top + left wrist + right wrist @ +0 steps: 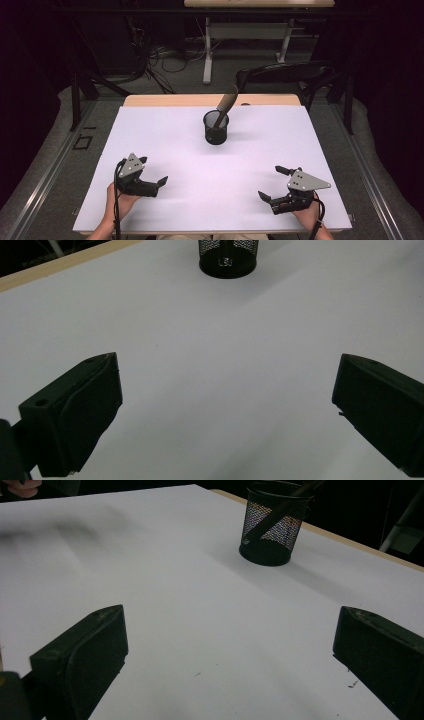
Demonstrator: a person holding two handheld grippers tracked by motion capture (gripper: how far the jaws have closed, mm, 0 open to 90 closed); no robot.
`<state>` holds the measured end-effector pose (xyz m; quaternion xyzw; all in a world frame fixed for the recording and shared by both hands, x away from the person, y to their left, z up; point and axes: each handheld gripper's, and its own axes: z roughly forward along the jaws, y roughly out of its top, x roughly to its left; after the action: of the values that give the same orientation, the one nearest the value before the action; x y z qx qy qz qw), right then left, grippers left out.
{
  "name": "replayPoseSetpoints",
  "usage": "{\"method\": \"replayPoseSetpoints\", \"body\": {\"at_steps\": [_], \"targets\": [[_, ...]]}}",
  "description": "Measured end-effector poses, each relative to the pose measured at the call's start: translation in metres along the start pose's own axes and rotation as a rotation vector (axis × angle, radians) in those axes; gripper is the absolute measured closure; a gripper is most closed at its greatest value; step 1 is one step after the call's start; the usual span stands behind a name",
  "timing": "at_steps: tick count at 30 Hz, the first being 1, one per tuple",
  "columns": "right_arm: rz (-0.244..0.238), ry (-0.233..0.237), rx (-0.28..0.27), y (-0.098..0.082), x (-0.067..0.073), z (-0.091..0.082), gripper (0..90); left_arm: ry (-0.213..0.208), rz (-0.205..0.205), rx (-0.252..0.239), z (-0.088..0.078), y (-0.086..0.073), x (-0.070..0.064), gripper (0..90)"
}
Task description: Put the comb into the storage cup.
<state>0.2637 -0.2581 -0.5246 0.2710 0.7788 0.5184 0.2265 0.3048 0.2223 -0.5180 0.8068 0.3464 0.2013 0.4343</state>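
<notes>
Brush [227, 102] leans up-right in cup [216, 131].

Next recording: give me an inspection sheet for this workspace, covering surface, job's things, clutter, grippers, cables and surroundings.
Surface: white table, bare wooden strip along its far edge.
Job's things: black mesh cup stands upright near the far middle; a brown-handled tool leans in it, top tilted to the far right. What kind of tool cannot be told.
Clutter: nothing seen.
Grippers: left gripper near the front left, jaws wide apart, holding nothing; right gripper near the front right, jaws wide apart, holding nothing. Both are well short of the cup.
Cables: one trails from each gripper past the wrist; loose cables lie on the floor beyond.
Surroundings: dark room, black chair and a desk frame behind the table.
</notes>
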Motion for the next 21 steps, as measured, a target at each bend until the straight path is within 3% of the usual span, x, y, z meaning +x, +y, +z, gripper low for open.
{"method": "replayPoseSetpoints", "body": {"at_steps": [14, 21], "targets": [[0.006, 0.001, 0.001, -0.001, 0.0, 0.001, 0.6, 0.006, -0.025, -0.009, -0.011, -0.016, -0.006, 0.0], [0.003, -0.001, 0.003, -0.001, 0.0, 0.001, 0.5, 0.033, -0.03, -0.038, -0.017, -0.025, -0.012, 0.0]]}}
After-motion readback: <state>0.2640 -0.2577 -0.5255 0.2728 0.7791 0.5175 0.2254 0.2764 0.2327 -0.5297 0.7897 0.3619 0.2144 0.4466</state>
